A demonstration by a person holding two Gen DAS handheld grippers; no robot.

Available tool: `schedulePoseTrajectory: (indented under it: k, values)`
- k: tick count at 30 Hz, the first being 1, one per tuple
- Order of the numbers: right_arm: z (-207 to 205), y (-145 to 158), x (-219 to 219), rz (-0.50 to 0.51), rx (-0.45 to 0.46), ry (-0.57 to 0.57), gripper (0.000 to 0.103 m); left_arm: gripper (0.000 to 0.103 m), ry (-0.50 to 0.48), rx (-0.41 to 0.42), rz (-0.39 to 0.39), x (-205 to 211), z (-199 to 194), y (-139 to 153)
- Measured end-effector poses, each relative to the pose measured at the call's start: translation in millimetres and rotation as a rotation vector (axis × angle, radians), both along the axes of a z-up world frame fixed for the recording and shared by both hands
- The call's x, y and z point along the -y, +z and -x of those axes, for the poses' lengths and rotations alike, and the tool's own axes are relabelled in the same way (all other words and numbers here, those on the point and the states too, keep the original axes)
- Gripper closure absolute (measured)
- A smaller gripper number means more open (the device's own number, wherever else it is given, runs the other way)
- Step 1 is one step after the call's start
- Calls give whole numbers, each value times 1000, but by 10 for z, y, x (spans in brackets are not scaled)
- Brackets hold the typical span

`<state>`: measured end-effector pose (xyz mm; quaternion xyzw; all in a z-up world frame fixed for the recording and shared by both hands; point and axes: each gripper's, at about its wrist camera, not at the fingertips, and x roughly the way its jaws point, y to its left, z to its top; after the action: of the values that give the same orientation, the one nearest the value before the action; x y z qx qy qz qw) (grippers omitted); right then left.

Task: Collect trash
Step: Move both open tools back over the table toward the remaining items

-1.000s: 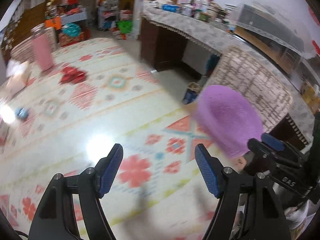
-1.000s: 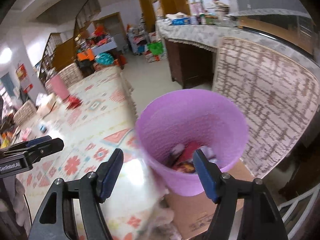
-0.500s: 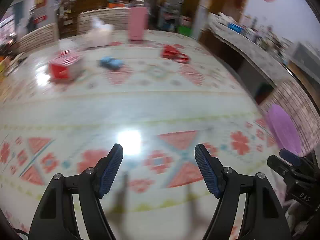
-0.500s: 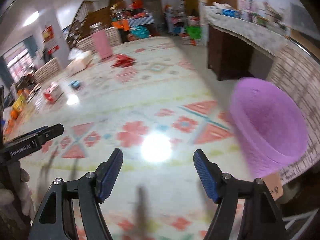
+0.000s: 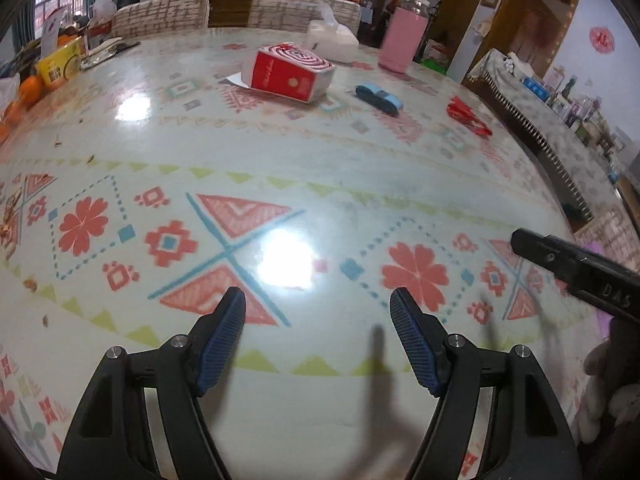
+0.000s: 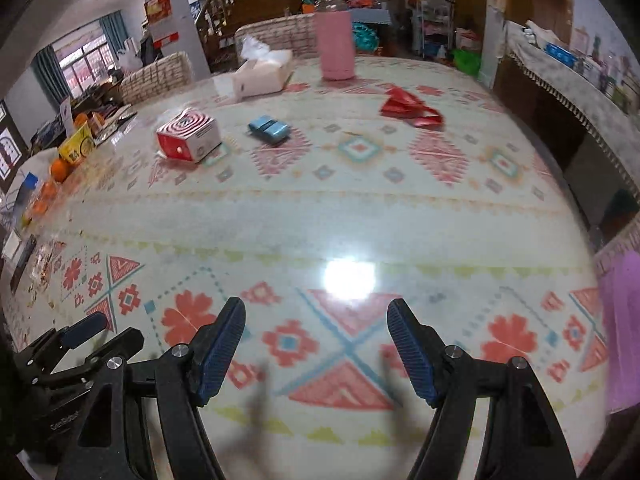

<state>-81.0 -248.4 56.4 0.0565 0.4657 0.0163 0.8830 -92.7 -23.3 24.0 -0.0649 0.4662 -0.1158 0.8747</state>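
Left wrist view: left gripper [image 5: 318, 332] hung over the patterned tablecloth [image 5: 320, 184], jaws apart and opening, nothing between the blue pads [image 5: 222, 338]. Trash lay well beyond it on the far half of the table: a red-and-white box [image 5: 292, 72] on its side, a blue wrapper [image 5: 378, 98] to its right, a crumpled red wrapper [image 5: 468, 116] near the right edge. Behind the box stood a white tissue box [image 5: 332, 38] and a pink jar [image 5: 402, 42]. Oranges [image 5: 30, 90] and a yellow packet [image 5: 60, 66] sat at the far left. The other gripper's black body entered at right, above a gloved hand [image 5: 612, 392]. A sliver of purple bin [image 5: 600, 250] showed past the table edge.

Right wrist view: right gripper [image 6: 316, 332] was also over bare cloth, fingers spread, nothing held. Same trash ahead, apart from each other: box [image 6: 188, 134] left, blue wrapper [image 6: 270, 128] centre, red wrapper [image 6: 410, 110] right. Tissue box [image 6: 262, 74] and pink jar [image 6: 335, 46] stood behind. The purple bin [image 6: 622, 332] sat off the table's right edge, blurred. The left gripper's tips [image 6: 86, 330] showed at lower left.
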Motion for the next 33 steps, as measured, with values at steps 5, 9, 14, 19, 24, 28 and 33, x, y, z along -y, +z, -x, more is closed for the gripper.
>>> schedulePoseTrajectory:
  k: [5,9,14,19,24,28,33]
  values:
    - [-105,-101,-194,23,-28,5,25,22,-30,-4,49,-120,-63,-10]
    - [-134,-165,-255,26,-43,3,25,16,-63,6,61,-110,-58,-23]
    - [-126,-237,-283,15,-55,4,25,6,-112,0,71,-77,-50,-32]
    - [-69,-299,-258,-8,-48,0,24,5,-115,8,121,-132,-48,-34]
    - [7,-311,-217,-11,-38,4,21,5,-102,16,78,-62,-36,-39]
    - [31,-313,-170,-16,-24,15,20,5,-97,22,3,43,-23,-50]
    - [3,-314,-94,-36,-19,37,19,5,-55,-13,14,45,-98,-34]
